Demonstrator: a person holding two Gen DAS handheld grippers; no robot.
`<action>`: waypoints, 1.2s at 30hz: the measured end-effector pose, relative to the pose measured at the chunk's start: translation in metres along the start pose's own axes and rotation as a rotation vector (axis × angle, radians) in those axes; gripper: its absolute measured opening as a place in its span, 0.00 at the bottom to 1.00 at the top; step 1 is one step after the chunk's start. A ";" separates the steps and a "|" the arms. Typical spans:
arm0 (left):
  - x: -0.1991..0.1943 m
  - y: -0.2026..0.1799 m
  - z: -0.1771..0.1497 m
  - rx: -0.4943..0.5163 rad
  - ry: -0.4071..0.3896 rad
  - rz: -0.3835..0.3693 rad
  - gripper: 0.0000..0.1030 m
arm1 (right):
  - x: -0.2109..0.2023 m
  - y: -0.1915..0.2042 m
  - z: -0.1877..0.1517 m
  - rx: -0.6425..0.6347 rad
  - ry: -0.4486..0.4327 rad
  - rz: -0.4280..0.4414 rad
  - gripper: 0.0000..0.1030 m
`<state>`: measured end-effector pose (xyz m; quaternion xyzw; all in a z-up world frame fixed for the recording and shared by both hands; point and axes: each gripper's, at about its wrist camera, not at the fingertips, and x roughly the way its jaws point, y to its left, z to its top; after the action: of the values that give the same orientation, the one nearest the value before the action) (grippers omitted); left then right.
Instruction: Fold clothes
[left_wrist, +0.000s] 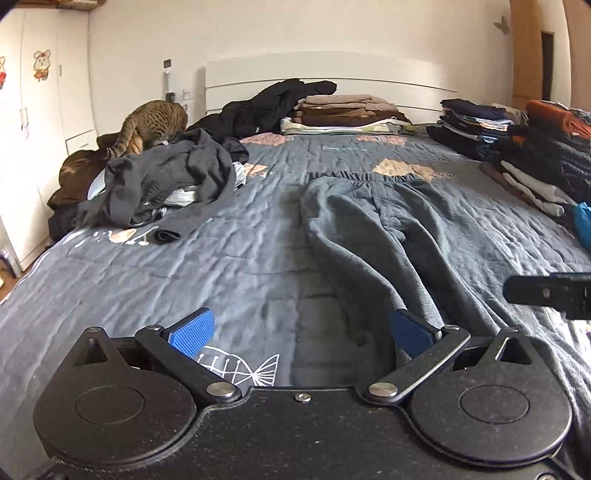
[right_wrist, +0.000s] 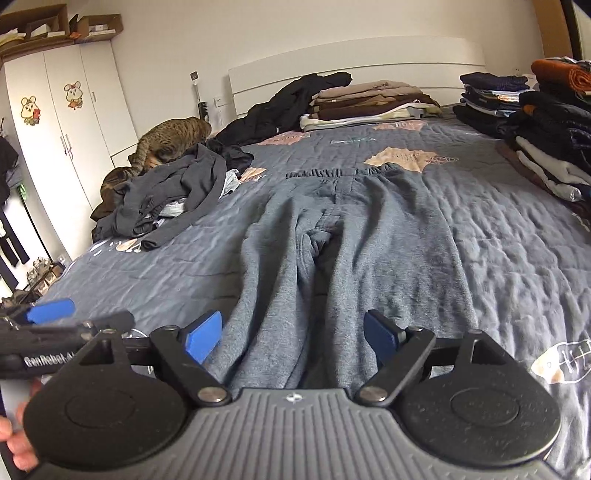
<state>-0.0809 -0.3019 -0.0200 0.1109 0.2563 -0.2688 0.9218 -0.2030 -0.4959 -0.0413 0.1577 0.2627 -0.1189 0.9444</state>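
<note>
Looking along both grippers, I see one pair of grey sweatpants (right_wrist: 351, 236) laid flat on the quilted bed (right_wrist: 517, 258), waistband toward the headboard, both legs running back toward me. I judge the step in hand to be the end of the spreading stage: the garment lies open and unfolded, and neither tool holds it.

The left gripper (left_wrist: 301, 332) stands with its jaws fully apart over bare quilt, its right pad just beside the edge of the left trouser leg. The right gripper (right_wrist: 293, 334) has its jaws spread wide above the two legs, nothing pressed between the pads.

Next move, as I judge it: take one side of the trousers at cuff and waistband and lay it over the other, leg on leg. This calls for both tools lowered to the fabric edge and closed on a single layer.

Count: one pair of trousers in work; one loose heap of unfolded clothes (right_wrist: 170, 195) at left; one dark garment (right_wrist: 280, 103) bunched near the headboard; three folded stacks visible, one (right_wrist: 373, 103) at the headboard and two (right_wrist: 546, 125) at right; one cat (right_wrist: 170, 140).
</note>
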 end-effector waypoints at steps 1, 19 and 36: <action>-0.001 -0.001 0.000 0.008 -0.003 0.003 1.00 | 0.001 0.001 0.001 0.005 -0.001 0.004 0.81; -0.002 -0.005 0.001 0.085 -0.018 0.036 0.93 | 0.006 0.011 -0.003 -0.025 0.027 -0.003 0.81; 0.016 0.003 -0.002 0.121 0.044 -0.079 0.19 | 0.006 0.003 -0.004 -0.034 0.039 -0.012 0.81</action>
<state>-0.0687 -0.3057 -0.0297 0.1619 0.2640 -0.3175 0.8963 -0.1989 -0.4922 -0.0464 0.1421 0.2839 -0.1171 0.9410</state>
